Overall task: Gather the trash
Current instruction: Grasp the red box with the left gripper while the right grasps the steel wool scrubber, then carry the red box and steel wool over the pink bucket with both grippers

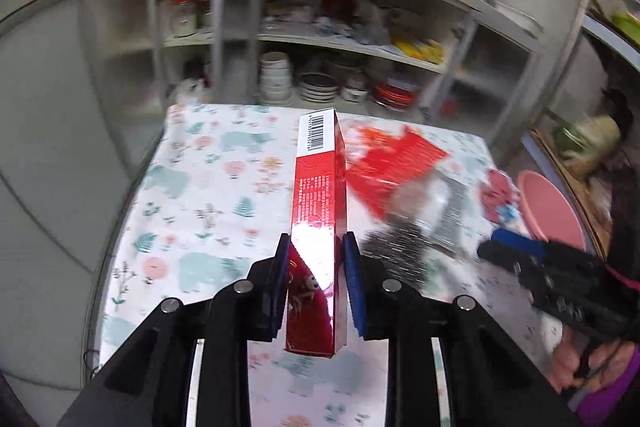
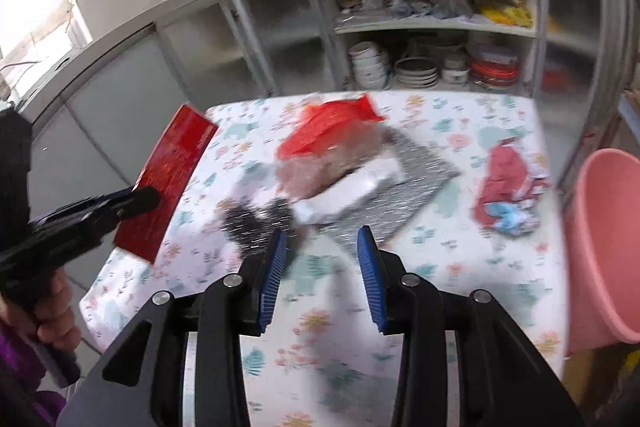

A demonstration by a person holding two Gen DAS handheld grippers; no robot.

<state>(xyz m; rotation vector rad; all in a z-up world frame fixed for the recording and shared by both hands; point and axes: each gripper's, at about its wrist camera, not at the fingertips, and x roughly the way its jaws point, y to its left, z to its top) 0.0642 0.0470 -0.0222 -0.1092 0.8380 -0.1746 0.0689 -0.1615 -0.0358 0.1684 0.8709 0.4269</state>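
Note:
My left gripper (image 1: 316, 247) is shut on a long red carton (image 1: 318, 211) with a barcode end, held above the floral table (image 1: 208, 211). In the right wrist view the same carton (image 2: 172, 175) hangs over the table's left edge in the left gripper (image 2: 140, 203). My right gripper (image 2: 322, 239) is open and empty above the table, just short of a pile of trash: a red plastic wrapper (image 2: 320, 135), a clear bag (image 2: 320, 171), a white packet (image 2: 352, 191) and silver glitter sheets (image 2: 400, 187). A crumpled red and blue wrapper (image 2: 504, 187) lies at the right.
A pink plastic bucket (image 2: 604, 247) stands beside the table's right edge, also in the left wrist view (image 1: 552, 211). A white cupboard (image 2: 432, 27) with bowls and plates stands behind the table. The right gripper (image 1: 520, 251) shows at the right of the left wrist view.

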